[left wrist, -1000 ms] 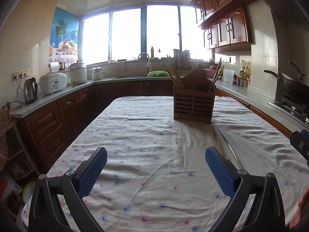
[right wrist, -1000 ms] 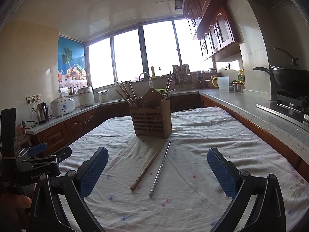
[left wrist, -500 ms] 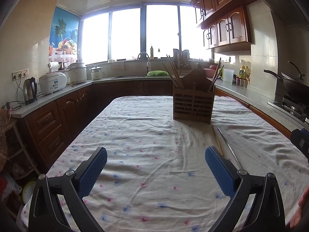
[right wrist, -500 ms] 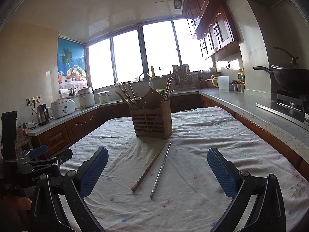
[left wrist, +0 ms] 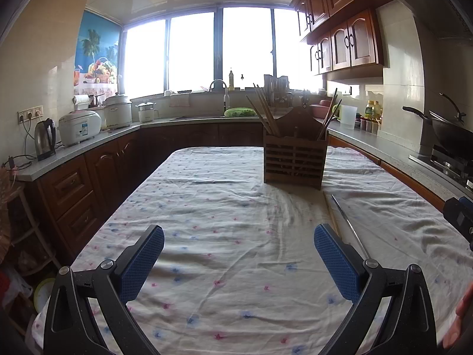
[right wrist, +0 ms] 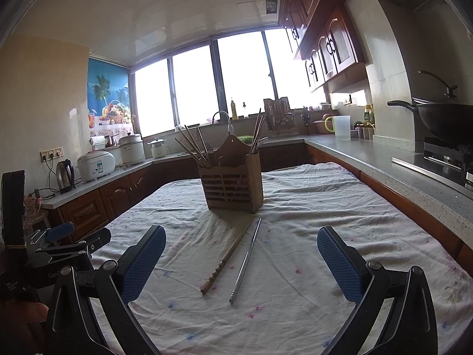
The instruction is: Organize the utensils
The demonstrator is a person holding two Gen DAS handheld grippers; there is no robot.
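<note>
Blue dimpled pads line both tongs, the left tongs point(left wrist: 239, 261) and right tongs point(right wrist: 241, 261) each spread wide and empty over a wrinkled floral cloth point(right wrist: 310, 207). Between the right pads lie a ridged wooden chopstick point(right wrist: 226, 259) and a slim steel chopstick point(right wrist: 246, 261), near a slatted wooden holder point(right wrist: 232, 188) bristling with sticks.

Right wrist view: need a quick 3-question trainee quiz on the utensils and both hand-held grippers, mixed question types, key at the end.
1. True or false: the metal chopstick lies on the tablecloth, apart from the wooden chopstick.
2. Multiple choice: the wooden utensil holder stands A) on the counter, B) on the tablecloth beyond the two loose chopsticks, C) inside the sink.
3. Fill in: the right hand-held gripper and left hand-held gripper are both ____ and hold nothing.

Key: 1 true; 2 B; 3 open.
</note>
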